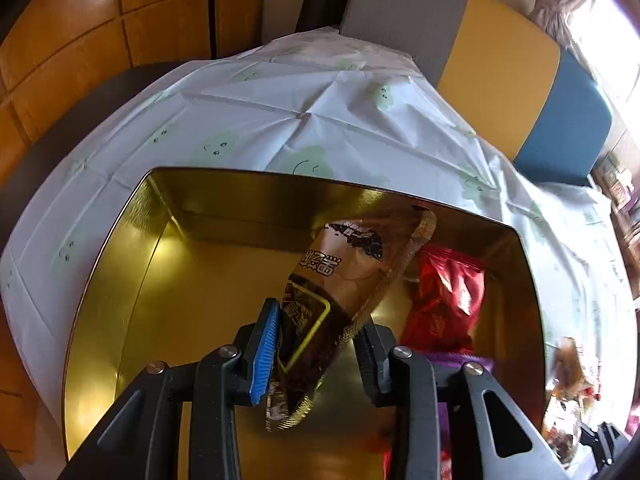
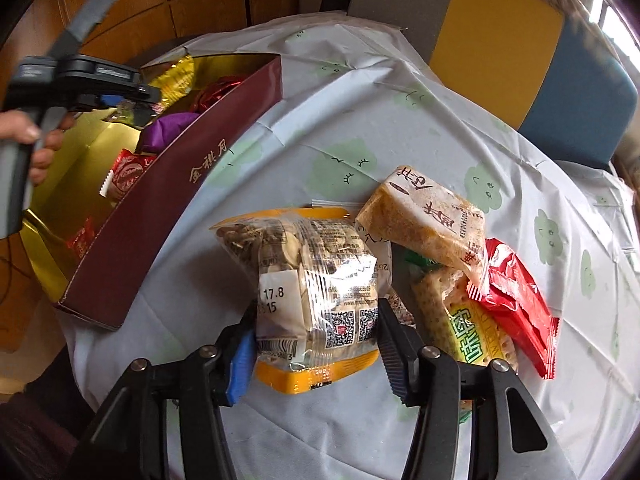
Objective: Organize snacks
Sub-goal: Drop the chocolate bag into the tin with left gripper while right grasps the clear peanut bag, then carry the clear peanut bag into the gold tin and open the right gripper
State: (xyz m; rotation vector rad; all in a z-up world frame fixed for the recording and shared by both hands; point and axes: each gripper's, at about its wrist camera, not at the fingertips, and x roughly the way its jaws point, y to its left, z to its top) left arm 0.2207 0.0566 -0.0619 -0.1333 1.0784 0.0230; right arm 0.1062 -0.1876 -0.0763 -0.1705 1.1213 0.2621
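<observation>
Blue-padded on one finger, black-ribbed on the other, the left tool (image 1: 316,344) hangs over the gold-lined box (image 1: 120,280) with a brown snack packet (image 1: 344,288) between its jaws; the blue pad lies against the wrapper while the black one seems barely to touch it, so I judge the grip slack, at the point of letting go. The packet hangs inside the box, above the bare gold floor and just beside a red packet (image 1: 444,300) and a purple one (image 1: 460,358) at the box's right wall. To do this step well, I would let it drop low and flat onto the bare floor, not onto its neighbours, then lift the tool straight up so the wrapper does not snag.

The right tool (image 2: 316,340) stands with its jaws apart on either side of a clear, yellow-edged biscuit bag (image 2: 312,280) lying on the tabletop (image 2: 400,120); I see no squeeze yet. It should close across the bag's middle, gently, as the biscuits will crack.

Counting the loose pile at the tabletop's near right side: one biscuit bag, one pale orange block (image 2: 424,216), one green-labelled cracker pack (image 2: 464,320) and one red wrapper (image 2: 520,304), four that I can tell apart. One box, maroon outside, sits toward the left edge, with at least five packets showing inside.
</observation>
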